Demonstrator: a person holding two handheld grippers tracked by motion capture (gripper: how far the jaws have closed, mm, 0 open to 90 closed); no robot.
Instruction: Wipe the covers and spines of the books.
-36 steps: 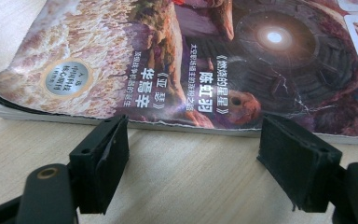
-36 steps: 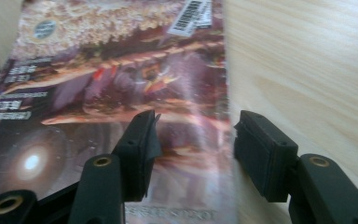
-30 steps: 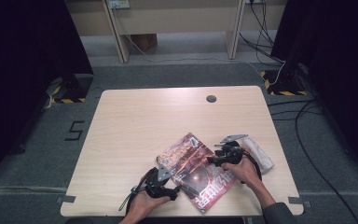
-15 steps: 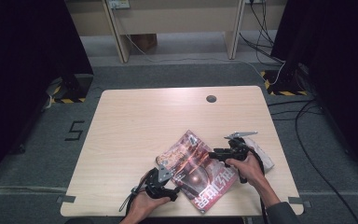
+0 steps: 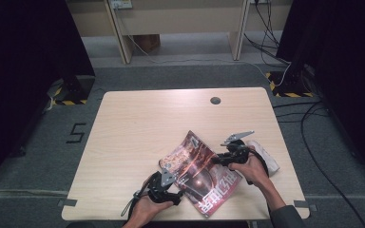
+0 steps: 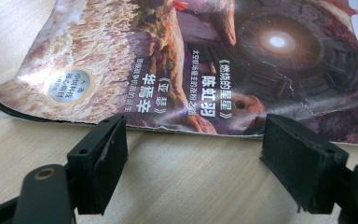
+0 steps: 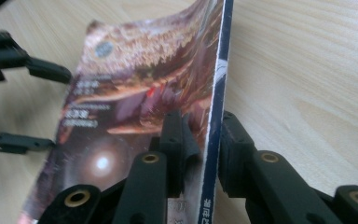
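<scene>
One magazine [image 7: 135, 107], right claw [image 7: 200, 140] clamping its spine, closing

The high view looks forward and down from above the person's side of the table [image 5: 138, 123], far enough to take in the whole top and the floor behind it. The left gripper view sits low on the table, very near the magazine [image 6: 205, 60], facing its long edge. The right gripper view looks along the magazine's spine, also very close. All three views share the magazine.
</scene>
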